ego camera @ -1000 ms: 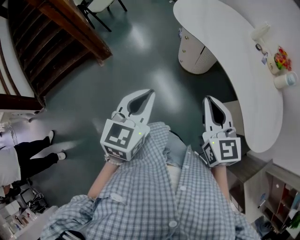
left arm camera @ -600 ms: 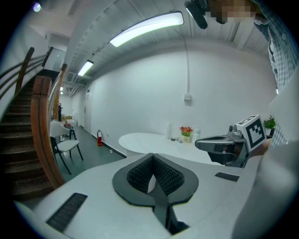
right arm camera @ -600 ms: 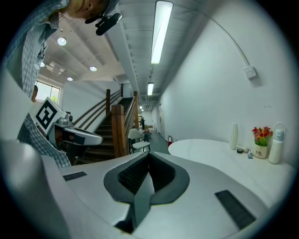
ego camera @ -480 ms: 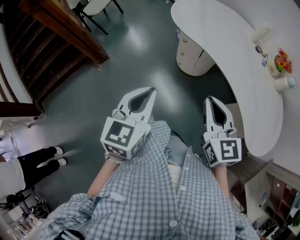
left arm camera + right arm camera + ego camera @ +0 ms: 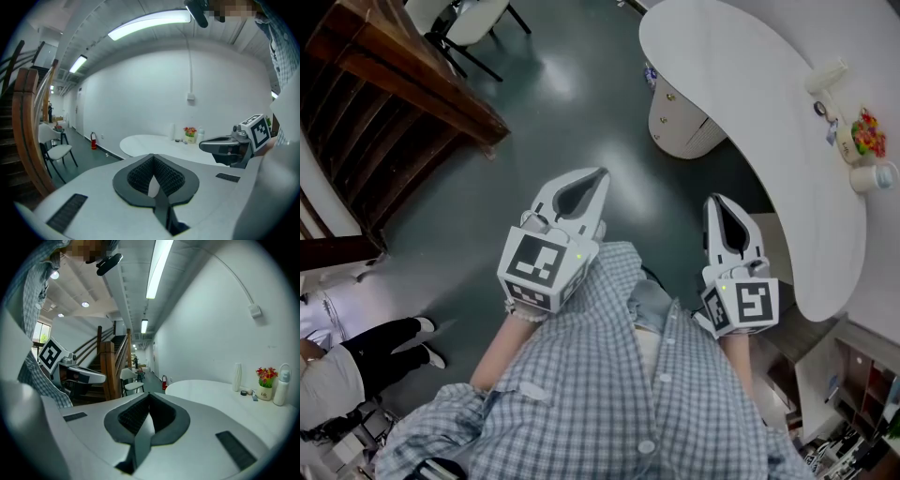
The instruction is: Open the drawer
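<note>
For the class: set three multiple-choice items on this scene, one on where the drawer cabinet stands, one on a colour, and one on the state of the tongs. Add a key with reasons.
1. The white drawer cabinet stands:
A) under the curved white table
B) on top of it
C) against a window

2. The staircase is:
A) white
B) brown wood
C) blue

3. The left tongs and right tongs are:
A) both wide open
B) shut on a handle
C) both shut and empty

Key:
1 A, because the tabletop overhangs the cabinet in the head view.
2 B, because its rails and steps show brown.
3 C, because each gripper view shows the pads meeting with nothing between them.
</note>
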Motion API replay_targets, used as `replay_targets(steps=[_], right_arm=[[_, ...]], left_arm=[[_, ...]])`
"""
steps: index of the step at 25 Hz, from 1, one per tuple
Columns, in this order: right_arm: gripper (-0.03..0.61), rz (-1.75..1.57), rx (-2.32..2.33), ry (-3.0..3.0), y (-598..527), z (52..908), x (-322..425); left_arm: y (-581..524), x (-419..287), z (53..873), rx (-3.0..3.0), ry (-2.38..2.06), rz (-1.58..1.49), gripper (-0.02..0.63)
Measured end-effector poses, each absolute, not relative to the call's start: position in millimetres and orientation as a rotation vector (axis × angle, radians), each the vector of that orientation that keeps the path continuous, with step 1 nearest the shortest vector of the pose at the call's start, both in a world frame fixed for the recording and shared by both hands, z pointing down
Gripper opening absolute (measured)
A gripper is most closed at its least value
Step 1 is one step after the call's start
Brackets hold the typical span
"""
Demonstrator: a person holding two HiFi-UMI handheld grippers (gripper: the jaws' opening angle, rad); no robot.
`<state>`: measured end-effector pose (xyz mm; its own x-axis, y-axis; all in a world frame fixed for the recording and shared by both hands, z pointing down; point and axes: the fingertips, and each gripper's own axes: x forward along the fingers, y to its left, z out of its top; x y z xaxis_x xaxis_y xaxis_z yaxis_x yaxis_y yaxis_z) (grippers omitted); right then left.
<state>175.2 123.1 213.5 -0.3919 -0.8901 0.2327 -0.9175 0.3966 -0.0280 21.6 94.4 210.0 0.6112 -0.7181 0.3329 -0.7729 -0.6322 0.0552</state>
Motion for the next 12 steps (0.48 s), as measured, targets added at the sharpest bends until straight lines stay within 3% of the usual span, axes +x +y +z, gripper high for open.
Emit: replay_targets(steps=[12], right_arm=[[0.008,0.247,1.766,-2.346,60.2,206.7,130.3]], left_arm=[[9.3,-16.1,205.4,2.729,-1.052,0.425,0.006]])
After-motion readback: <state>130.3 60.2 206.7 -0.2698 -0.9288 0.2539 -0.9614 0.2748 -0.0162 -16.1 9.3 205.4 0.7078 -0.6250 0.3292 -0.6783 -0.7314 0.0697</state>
